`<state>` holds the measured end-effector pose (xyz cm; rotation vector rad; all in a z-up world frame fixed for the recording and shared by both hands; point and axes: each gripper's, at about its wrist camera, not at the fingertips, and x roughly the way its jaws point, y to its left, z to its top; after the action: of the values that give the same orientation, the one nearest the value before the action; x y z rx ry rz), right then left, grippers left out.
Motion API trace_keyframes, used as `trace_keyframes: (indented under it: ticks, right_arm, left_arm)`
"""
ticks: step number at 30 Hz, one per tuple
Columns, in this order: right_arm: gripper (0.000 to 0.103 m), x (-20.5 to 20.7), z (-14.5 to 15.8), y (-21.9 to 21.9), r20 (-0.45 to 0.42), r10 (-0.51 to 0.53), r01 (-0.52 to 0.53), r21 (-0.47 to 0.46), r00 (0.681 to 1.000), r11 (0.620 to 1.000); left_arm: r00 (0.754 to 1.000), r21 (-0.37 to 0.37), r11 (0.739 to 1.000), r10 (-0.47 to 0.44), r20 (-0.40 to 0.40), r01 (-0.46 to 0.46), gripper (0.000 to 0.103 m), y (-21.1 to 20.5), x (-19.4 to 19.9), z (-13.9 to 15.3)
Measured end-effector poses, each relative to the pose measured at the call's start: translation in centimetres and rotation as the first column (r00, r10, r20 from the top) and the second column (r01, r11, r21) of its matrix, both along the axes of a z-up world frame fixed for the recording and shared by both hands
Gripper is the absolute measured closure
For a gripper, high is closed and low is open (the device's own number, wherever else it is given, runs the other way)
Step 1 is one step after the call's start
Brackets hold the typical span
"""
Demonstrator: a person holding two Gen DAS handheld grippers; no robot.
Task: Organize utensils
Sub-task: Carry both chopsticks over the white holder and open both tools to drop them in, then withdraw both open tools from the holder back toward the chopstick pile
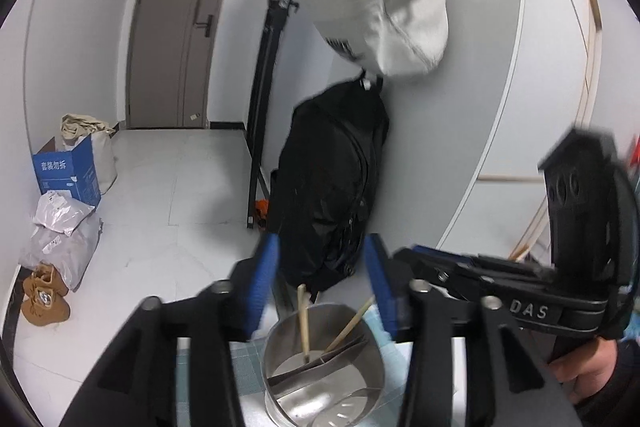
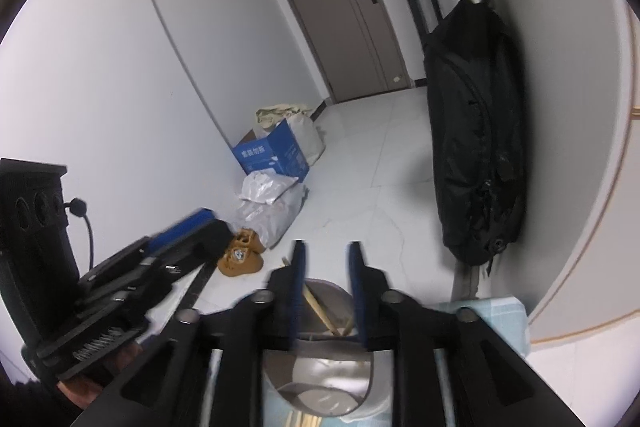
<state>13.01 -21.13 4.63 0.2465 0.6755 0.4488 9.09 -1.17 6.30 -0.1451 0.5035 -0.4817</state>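
Steel, round and shiny, the utensil holder (image 1: 324,367) stands on a pale blue checked cloth (image 1: 392,359) at the counter's edge, split by dividers into compartments, and two wooden chopsticks (image 1: 304,323) lean inside it, one near upright on the left, one slanting right. Above it the left hand-held gripper (image 1: 322,283) hangs released, its blue pads apart and grasping nothing. To the right, the right hand-held gripper (image 2: 326,287) also hovers over the holder with jaws parted and empty.
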Motion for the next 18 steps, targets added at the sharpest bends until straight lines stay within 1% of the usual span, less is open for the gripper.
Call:
trace_keyframes:
  ticks: [1,2,3,5,6,7,8,10,11,12,13,15,16,18]
  right_arm:
    - [0.067,-0.5,0.3,-0.4,0.007,-0.007,0.007,0.010,1.000,1.000]
    - [0.062,-1.0,0.6,-0.8,0.015,-0.017,0.017,0.015,1.000,1.000]
    - [0.058,-1.5,0.9,-1.0,0.022,-0.025,0.024,0.018,0.999,1.000]
    - [0.055,-2.6,1.5,-1.6,0.038,-0.038,0.038,0.020,0.999,0.999]
    - [0.051,-3.2,1.7,-1.8,0.045,-0.044,0.043,0.021,0.998,0.999]
    - [0.050,-3.9,2.0,-2.1,0.050,-0.051,0.050,0.024,0.997,0.998]
    - [0.050,-4.6,2.2,-2.3,0.053,-0.054,0.052,0.028,0.997,0.998]
    - [0.045,-5.6,2.6,-2.5,0.060,-0.054,0.052,0.036,0.997,0.998]
    - [0.039,-6.3,2.9,-2.6,0.069,-0.057,0.054,0.039,0.996,0.998]
    - [0.035,-7.1,3.3,-2.7,0.084,-0.057,0.054,0.043,0.995,0.998]
    - [0.034,-7.7,3.6,-2.6,0.097,-0.057,0.053,0.042,0.994,0.998]
    - [0.028,-9.0,4.1,-2.6,0.116,-0.052,0.047,0.040,0.992,0.998]
    - [0.028,-9.7,4.2,-2.5,0.124,-0.054,0.049,0.038,0.991,0.998]
    - [0.028,-10.7,4.4,-2.5,0.132,-0.057,0.052,0.040,0.990,0.998]
  left_arm:
    - [1.000,-0.004,1.000,0.013,0.001,-0.013,0.054,0.3,-0.2,0.3]
    - [0.999,-0.004,0.999,0.032,0.000,-0.032,0.051,0.6,-0.6,0.7]
    - [0.999,-0.006,0.999,0.049,0.003,-0.049,0.050,0.9,-0.9,1.1]
    - [0.997,-0.010,0.997,0.076,0.003,-0.076,0.048,1.3,-1.4,1.5]
    - [0.995,-0.009,0.995,0.098,-0.003,-0.098,0.045,1.5,-1.8,1.7]
    - [0.993,-0.004,0.993,0.119,-0.015,-0.119,0.039,1.6,-2.2,2.0]
    - [0.991,-0.004,0.992,0.130,-0.022,-0.130,0.037,1.7,-2.5,2.1]
    - [0.985,0.018,0.986,0.169,-0.045,-0.168,0.037,1.6,-3.1,2.4]
    - [0.982,0.020,0.984,0.178,-0.061,-0.178,0.037,1.7,-3.4,2.5]
    - [0.979,0.024,0.982,0.189,-0.075,-0.188,0.037,1.7,-3.5,2.6]
    - [0.973,0.030,0.978,0.210,-0.091,-0.208,0.037,1.7,-3.9,2.7]
    - [0.970,0.009,0.977,0.215,-0.113,-0.215,0.037,2.0,-4.7,3.0]
    - [0.970,-0.004,0.978,0.209,-0.124,-0.211,0.037,2.1,-5.1,3.2]
    - [0.969,-0.007,0.977,0.212,-0.124,-0.215,0.036,2.0,-5.9,3.6]
